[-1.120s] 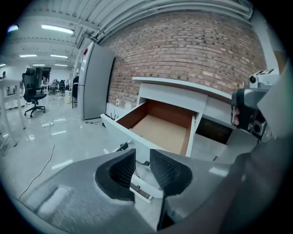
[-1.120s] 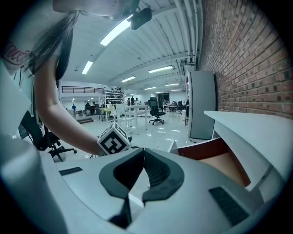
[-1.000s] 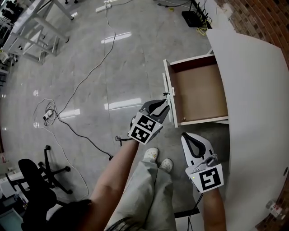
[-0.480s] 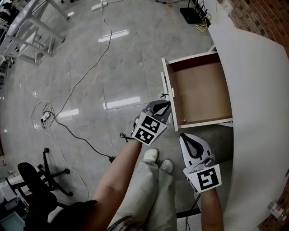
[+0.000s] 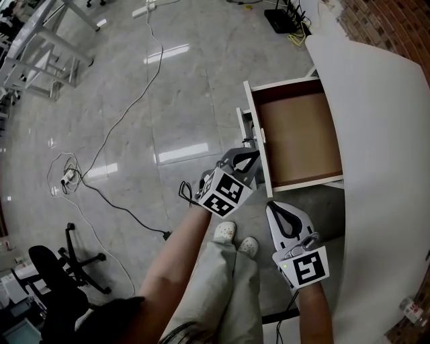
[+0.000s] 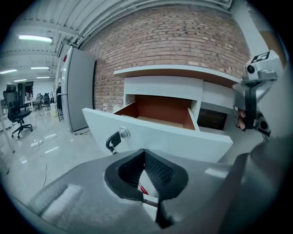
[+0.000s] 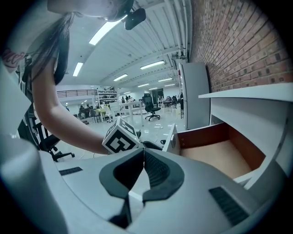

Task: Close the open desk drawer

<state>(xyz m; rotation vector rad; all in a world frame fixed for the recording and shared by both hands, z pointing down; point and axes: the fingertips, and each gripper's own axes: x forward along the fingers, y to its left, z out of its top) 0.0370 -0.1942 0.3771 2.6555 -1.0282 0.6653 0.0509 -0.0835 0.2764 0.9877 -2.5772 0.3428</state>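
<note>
A glossy grey floor (image 5: pixel 175 87) fills most of the head view. A thin black cable (image 5: pixel 134 215) snakes across it, and a loose coil of pale cable (image 5: pixel 67 173) lies to the left, well apart from a black office chair (image 5: pixel 57 269) in the lower left corner. A white metal frame (image 5: pixel 40 47) stands at the upper left. A black box (image 5: pixel 279 20) (with wires bunched beside it) sits at the top, near a red brick wall (image 5: pixel 390 27). A tall grey cabinet (image 6: pixel 80 89) stands against that wall.
</note>
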